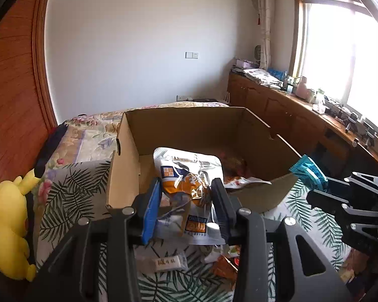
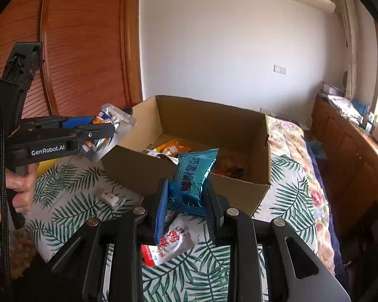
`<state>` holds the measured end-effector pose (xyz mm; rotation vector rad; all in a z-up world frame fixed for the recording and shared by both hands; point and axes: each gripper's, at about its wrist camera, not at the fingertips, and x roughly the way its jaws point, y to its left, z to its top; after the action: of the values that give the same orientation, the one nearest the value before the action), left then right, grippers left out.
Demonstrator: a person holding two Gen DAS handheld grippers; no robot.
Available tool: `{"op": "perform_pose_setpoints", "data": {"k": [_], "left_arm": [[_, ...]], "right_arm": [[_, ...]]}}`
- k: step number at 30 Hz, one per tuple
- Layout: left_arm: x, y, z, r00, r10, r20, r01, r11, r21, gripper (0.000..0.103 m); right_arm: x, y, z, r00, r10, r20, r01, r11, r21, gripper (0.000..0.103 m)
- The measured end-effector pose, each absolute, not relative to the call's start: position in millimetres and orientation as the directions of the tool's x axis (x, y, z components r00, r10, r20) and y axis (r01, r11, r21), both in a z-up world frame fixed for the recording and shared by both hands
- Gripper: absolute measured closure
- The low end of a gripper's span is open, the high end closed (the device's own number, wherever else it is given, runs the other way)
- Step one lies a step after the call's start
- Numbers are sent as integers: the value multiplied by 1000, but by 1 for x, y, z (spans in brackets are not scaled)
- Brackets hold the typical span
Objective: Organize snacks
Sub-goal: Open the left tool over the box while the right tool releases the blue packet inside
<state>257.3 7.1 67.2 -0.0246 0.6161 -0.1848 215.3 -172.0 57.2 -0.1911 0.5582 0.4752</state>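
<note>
From the left wrist, the left gripper (image 1: pixel 186 201) is clamped on an orange-and-white snack pouch (image 1: pixel 186 181) just before the open cardboard box (image 1: pixel 128 156) on the leaf-print bedspread (image 1: pixel 63 188); from the right wrist, the right gripper (image 2: pixel 186 201) pinches a teal snack packet (image 2: pixel 192 178) at the box's near wall; a white-and-red packet (image 2: pixel 172 245) lies beneath.

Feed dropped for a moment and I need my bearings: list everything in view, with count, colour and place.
cardboard box: one, brown, open, on the bed
snacks in box: several, orange and red, on its floor
silver-orange pouch: one, in left tool
teal packet: one, in right tool
white-red packet: one, on the cover below right tool
small white packet: one, on the cover
leaf-print cover: one, white-green, under the box
yellow plush: one, at the bed's left edge
left tool: shut on pouch
right tool: shut on packet
hand: one, holding the left tool's handle
</note>
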Motion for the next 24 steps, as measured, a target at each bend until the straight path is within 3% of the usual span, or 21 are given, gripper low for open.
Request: {"op": "perform_pose_setpoints", "data": {"k": [24], "left_arm": [[297,8,46,779,-88,-620,96,995,-21,60]], "right_arm": [[280,-166,40,732,327,-598,-408,913,0,78]]}}
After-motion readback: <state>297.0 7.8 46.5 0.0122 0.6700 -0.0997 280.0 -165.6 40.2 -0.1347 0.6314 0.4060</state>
